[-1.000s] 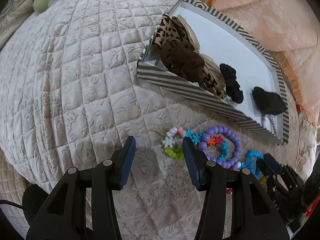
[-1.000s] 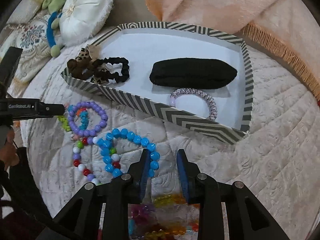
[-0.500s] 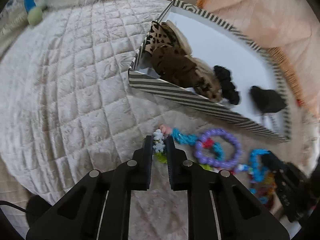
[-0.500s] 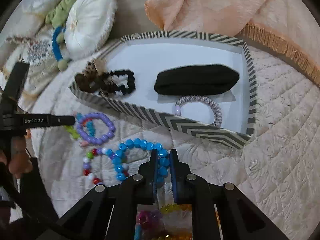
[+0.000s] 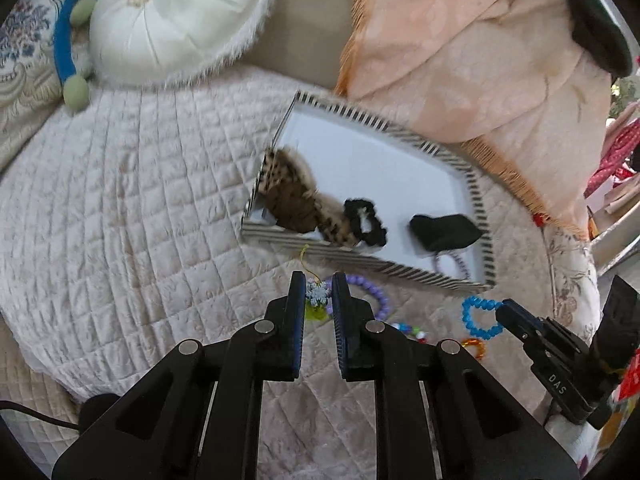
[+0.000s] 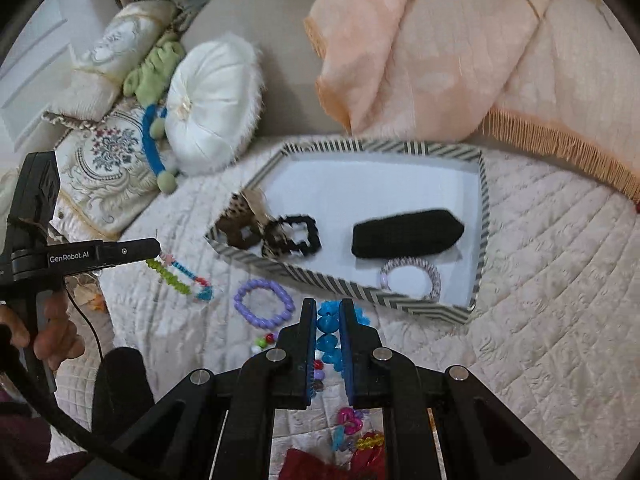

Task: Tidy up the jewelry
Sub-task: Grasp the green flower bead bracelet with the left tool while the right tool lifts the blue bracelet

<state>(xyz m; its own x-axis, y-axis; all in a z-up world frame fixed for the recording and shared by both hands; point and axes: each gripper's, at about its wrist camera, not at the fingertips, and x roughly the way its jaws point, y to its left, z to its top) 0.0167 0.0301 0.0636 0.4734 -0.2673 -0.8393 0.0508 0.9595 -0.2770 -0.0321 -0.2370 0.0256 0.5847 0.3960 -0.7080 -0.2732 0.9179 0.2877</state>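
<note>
Quilted cream bed [image 6: 552, 304] carries the striped tray [image 6: 482, 216], which already collects scrunchies. The left hand-held gripper [image 5: 319, 294] has just closed on a charm bracelet [image 6: 180, 276], and the right hand-held gripper [image 6: 327, 322] on blue beads [image 6: 326, 338], probably for the tray. A purple bracelet [image 6: 262, 308] waits beside. "GenRobot.AI" is printed on the left one.

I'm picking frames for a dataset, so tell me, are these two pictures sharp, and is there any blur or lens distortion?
Left wrist view: motion blur smears the striped tray and white pillow, while the left claw stays crisp. Right wrist view: sharper, only mild softness on the peach blanket. Both views: fisheye bending, dark round corners.
</note>
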